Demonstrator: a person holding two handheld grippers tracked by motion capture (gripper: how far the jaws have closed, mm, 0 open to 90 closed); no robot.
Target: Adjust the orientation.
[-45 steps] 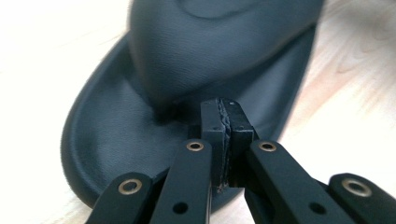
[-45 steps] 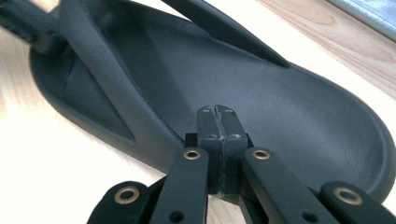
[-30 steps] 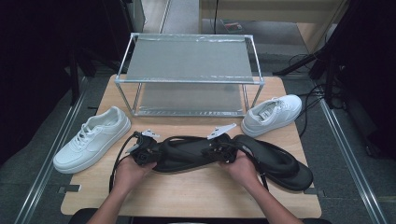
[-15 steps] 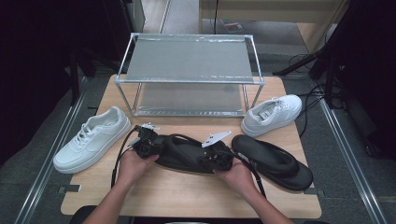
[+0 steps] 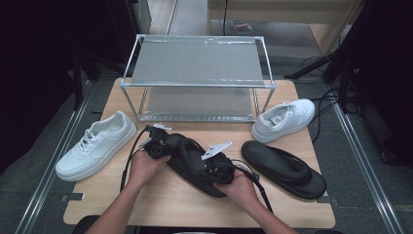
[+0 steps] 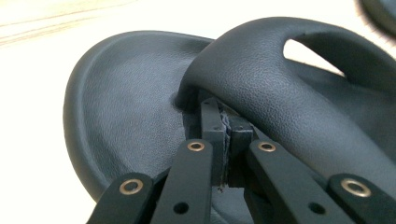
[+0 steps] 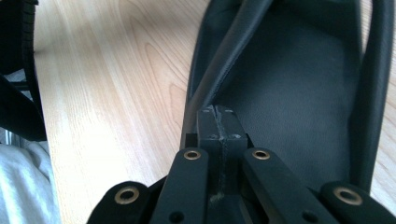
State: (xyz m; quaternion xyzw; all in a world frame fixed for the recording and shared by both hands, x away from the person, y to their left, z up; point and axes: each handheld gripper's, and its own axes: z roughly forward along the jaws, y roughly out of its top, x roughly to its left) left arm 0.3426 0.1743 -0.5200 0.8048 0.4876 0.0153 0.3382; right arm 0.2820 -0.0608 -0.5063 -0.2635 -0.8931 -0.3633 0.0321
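At table centre: left gripper (image 5: 157, 146), jaws closed together at the toe end of a black sandal (image 5: 192, 163), under its strap (image 6: 280, 88). Right gripper (image 5: 217, 168), jaws closed flush, at the sandal's heel rim. Second black sandal (image 5: 285, 168) just right. White shoes (image 5: 97, 144) (image 5: 285, 118) flank. Metal rack (image 5: 197, 63) behind.

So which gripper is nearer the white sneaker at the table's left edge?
Left. The left gripper is just right of that sneaker; the right gripper sits farther right, at the held sandal's other end.
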